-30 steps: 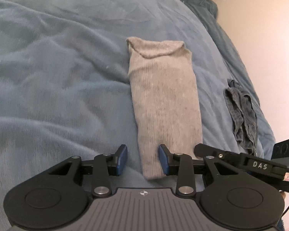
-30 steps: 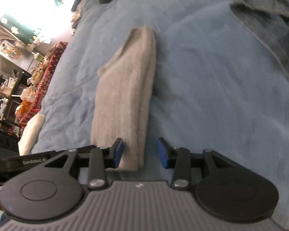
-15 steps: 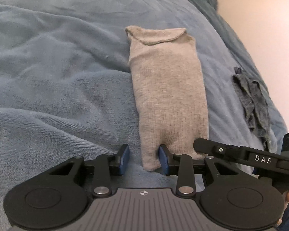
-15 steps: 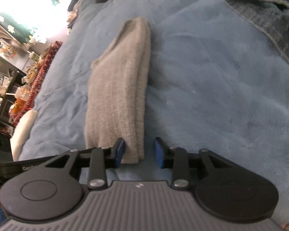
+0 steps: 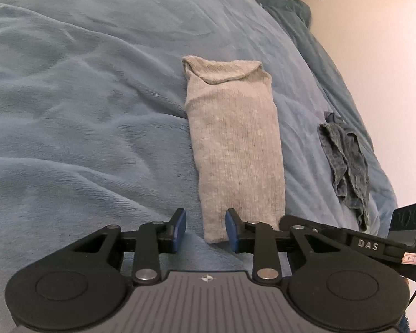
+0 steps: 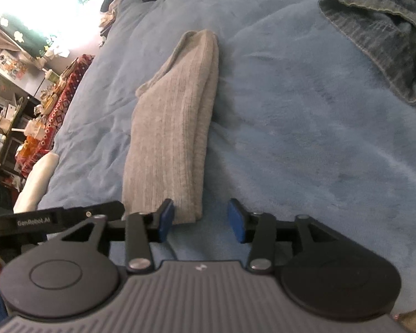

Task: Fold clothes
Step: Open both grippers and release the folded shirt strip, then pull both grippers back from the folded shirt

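Note:
A grey folded garment (image 5: 233, 144) lies lengthwise on the blue blanket (image 5: 83, 138). Its near left corner sits between the fingers of my left gripper (image 5: 205, 230), whose jaws are closing; a gap shows beside the left pad, so nothing is pinched. In the right wrist view the same grey garment (image 6: 174, 127) has its near right corner between the fingers of my right gripper (image 6: 201, 219). Those jaws are opening, and the right pad stands well away from the cloth. Each gripper's black body shows at the edge of the other's view.
A crumpled denim garment (image 5: 344, 163) lies near the bed's right edge by the pale wall (image 5: 388, 55); it is also the denim garment (image 6: 388, 27) at the far right. Cluttered shelves (image 6: 19, 105) and a white cushion (image 6: 36, 177) stand beyond the bed's left side.
The right jaws narrowed around the garment's near corner, then spread wide apart. The left jaws narrowed slightly around the other corner. The garment still lies flat on the blanket.

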Tool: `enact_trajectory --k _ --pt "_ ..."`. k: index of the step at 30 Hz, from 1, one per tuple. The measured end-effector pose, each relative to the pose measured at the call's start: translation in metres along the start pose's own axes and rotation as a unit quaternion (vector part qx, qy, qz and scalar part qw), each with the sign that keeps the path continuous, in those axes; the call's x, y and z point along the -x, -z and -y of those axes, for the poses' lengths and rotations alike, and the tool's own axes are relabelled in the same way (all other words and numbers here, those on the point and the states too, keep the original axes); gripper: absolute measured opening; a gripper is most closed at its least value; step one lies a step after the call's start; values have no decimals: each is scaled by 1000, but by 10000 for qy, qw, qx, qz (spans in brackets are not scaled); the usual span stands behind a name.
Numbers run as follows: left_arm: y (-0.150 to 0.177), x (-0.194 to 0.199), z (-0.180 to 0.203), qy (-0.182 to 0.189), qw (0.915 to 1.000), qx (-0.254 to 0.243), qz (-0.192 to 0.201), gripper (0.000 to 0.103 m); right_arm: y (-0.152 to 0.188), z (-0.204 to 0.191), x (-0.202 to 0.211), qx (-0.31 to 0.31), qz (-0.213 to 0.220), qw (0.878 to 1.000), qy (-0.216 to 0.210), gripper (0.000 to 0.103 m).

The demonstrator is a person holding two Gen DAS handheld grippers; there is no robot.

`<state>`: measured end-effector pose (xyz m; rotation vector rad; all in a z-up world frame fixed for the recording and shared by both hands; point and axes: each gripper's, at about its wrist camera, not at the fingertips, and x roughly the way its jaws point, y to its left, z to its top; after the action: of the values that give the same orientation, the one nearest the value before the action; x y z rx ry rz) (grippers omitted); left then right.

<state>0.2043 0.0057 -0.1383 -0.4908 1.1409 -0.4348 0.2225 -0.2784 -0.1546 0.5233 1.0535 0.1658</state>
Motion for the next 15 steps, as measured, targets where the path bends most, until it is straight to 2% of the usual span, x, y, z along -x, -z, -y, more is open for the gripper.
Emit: enact_trajectory --k 2,4,7,10,12,15 --pt "1 3 3 -245 9995 -180 -18 32 0 -2 7 198 14 9997 105 72" --pt "6 6 7 -485 9980 -403 -81 35 0 -5 13 394 -3 9990 190 79" --pt "14 10 8 -604 9963 -587 -177 38 2 -7 23 586 7 9976 375 87" --pt "20 16 12 -651 9950 -737 -155 42 4 -10 34 791 209 9947 622 99" --pt "23 19 13 -715 9947 -731 -131 49 5 -12 40 945 360 9908 895 102" --pt "24 23 10 -758 9954 -588 -11 56 6 -13 49 1063 402 9896 881 102"
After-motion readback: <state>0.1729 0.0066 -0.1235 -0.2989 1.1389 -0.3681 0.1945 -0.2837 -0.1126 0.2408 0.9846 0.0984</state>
